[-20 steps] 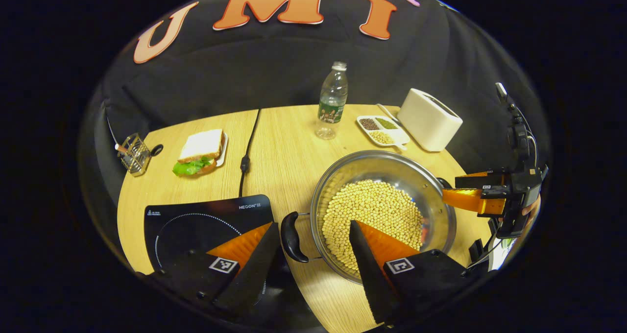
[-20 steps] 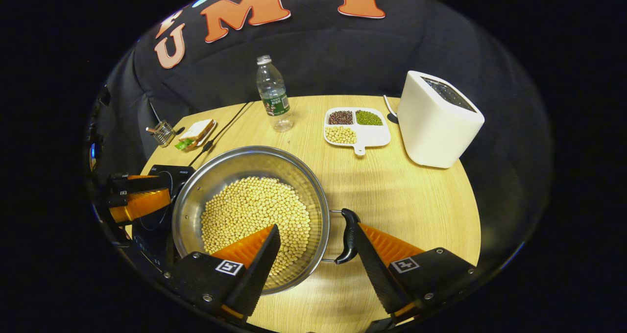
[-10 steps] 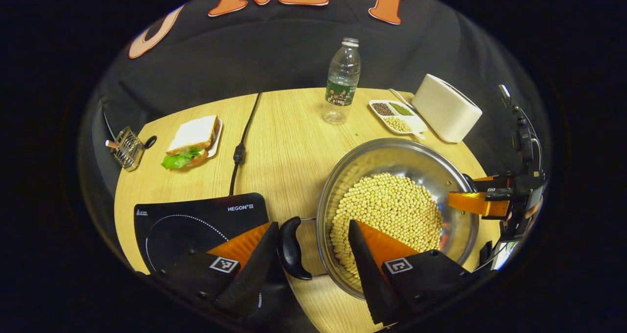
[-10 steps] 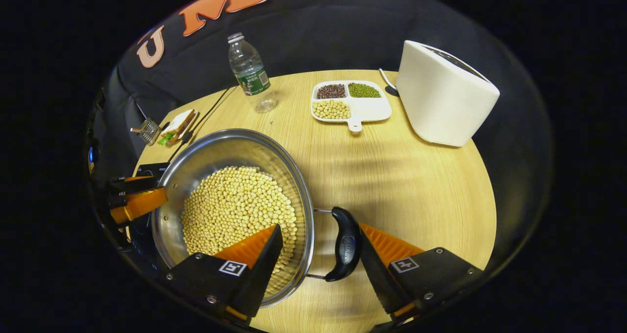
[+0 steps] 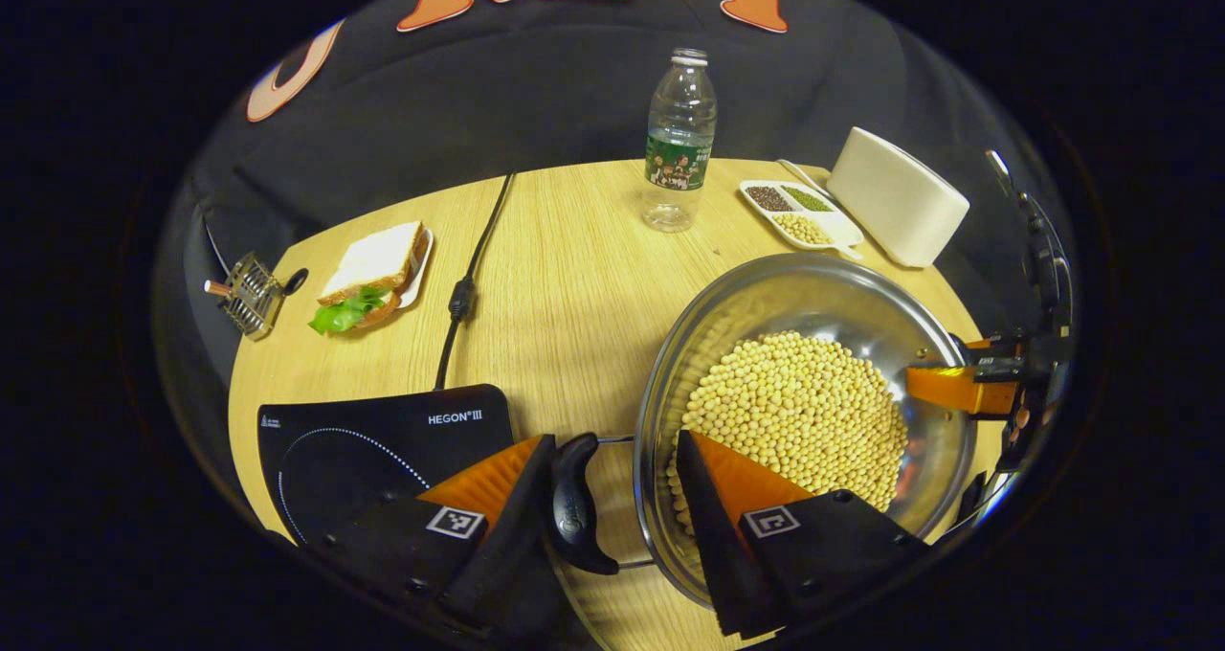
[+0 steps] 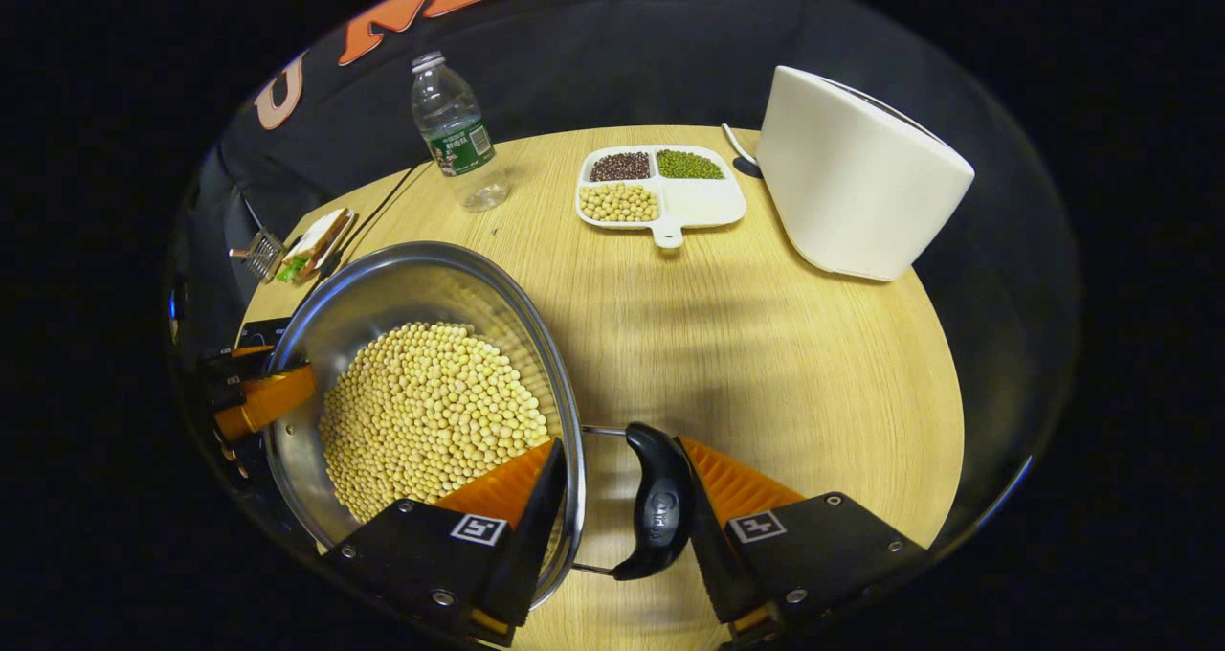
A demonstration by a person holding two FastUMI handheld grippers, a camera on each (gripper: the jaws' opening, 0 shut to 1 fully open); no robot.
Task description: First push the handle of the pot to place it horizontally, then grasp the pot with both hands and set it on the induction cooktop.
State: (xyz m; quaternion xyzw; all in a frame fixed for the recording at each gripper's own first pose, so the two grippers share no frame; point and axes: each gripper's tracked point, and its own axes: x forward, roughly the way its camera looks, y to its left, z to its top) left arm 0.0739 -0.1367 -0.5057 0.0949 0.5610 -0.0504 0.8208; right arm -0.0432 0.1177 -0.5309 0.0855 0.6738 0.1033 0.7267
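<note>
Left gripper view has the pot (image 5: pixel 804 412) on the table (image 5: pixel 565 278) just right of the cooktop (image 5: pixel 373 440), brimming with pale beans (image 5: pixel 799 416). The left gripper (image 5: pixel 612 507) straddles the pot's near side: one finger presses against the black left handle (image 5: pixel 572 512) from outside, the other reaches over the rim above the beans. A gap remains between the jaws, so the claw is partly open and not clamped; whether the inner finger touches the wall I cannot tell.

Right gripper view gives the mirror case. The right gripper (image 6: pixel 622 512) stands astride the rim, its outer finger against the right handle (image 6: pixel 658 512), its inner finger inside the pot above the beans. It too is partly open, holding nothing firmly.

Both handles look level, so the push seems done and the two-handed grasp is forming.

Judging by the load, the pot will be heavy and stiff, its steel wall slick; loose beans will roll and shift weight if it tilts. The handles or the rim beside them are the sensible holds, taken evenly on both sides. The bottle (image 5: pixel 679 144), toaster (image 6: pixel 857 177) and tray (image 6: pixel 660 191) stand well beyond the pot, away from the cooktop.
</note>
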